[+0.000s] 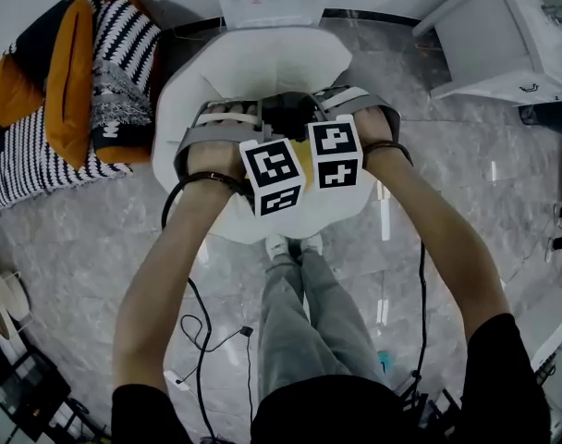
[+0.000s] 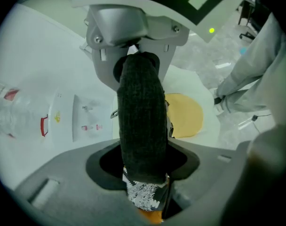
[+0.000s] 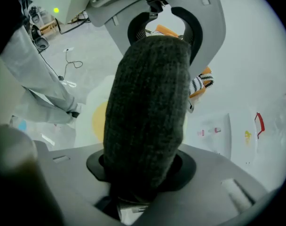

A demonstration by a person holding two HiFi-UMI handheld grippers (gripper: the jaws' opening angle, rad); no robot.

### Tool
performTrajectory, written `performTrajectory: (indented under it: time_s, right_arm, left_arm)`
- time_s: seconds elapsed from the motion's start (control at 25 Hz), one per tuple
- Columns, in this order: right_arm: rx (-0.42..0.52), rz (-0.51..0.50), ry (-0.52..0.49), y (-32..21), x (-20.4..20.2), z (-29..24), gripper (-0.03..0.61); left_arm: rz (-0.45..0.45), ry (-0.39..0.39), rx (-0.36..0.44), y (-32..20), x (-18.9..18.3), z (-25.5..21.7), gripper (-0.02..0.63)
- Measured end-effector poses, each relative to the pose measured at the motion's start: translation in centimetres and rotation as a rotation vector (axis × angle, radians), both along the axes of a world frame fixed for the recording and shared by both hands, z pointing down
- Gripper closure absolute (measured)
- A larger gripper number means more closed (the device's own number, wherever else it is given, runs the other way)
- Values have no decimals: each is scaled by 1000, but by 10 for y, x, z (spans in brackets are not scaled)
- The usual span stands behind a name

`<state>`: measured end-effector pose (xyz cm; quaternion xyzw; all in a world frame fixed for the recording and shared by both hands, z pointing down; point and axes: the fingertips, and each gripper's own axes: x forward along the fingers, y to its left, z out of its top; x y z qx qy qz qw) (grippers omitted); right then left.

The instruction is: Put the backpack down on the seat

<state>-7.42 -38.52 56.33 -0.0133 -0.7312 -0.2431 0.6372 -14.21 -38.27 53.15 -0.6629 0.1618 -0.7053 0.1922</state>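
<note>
Over the round white seat (image 1: 262,58), at the centre of the head view, the left gripper (image 1: 253,117) and right gripper (image 1: 320,104) meet nose to nose, sharing the backpack strap (image 2: 140,126). The strap is dark grey and knitted. Its long axis runs from 9 to 3 o'clock in the head view, and from 6 up to 12 o'clock in each gripper view. The left fingers (image 2: 63,182) are closed around one end and the right fingers (image 3: 227,173) around the other. Of the backpack body (image 2: 143,197), only a black-and-white patterned patch edged with orange shows, at 6 o'clock under the strap. Whether it touches the seat cannot be told. A yellow disc (image 2: 185,114) lies on the seat. An orange and striped fabric heap (image 1: 68,100) sits at 10 o'clock.
</note>
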Motion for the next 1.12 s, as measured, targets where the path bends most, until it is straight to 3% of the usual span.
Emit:
performTrajectory:
  time_s: [0.28, 0.52, 0.68, 0.92, 1.12]
  right_arm:
    - [161, 39, -60, -36, 6, 56, 399]
    - [147, 68, -49, -39, 20, 124, 399]
    - [195, 56, -45, -47, 13, 139, 397]
    - [143, 11, -6, -25, 15, 153, 388]
    - [66, -16, -12, 15, 20, 156, 382]
  left_arm:
    - [33, -21, 215, -36, 7, 50, 410]
    - [57, -16, 212, -41, 20, 117, 408]
    - [36, -12, 282, -49, 13, 134, 412]
    - [39, -19, 256, -27, 15, 151, 442]
    - [22, 34, 136, 15, 22, 158, 443]
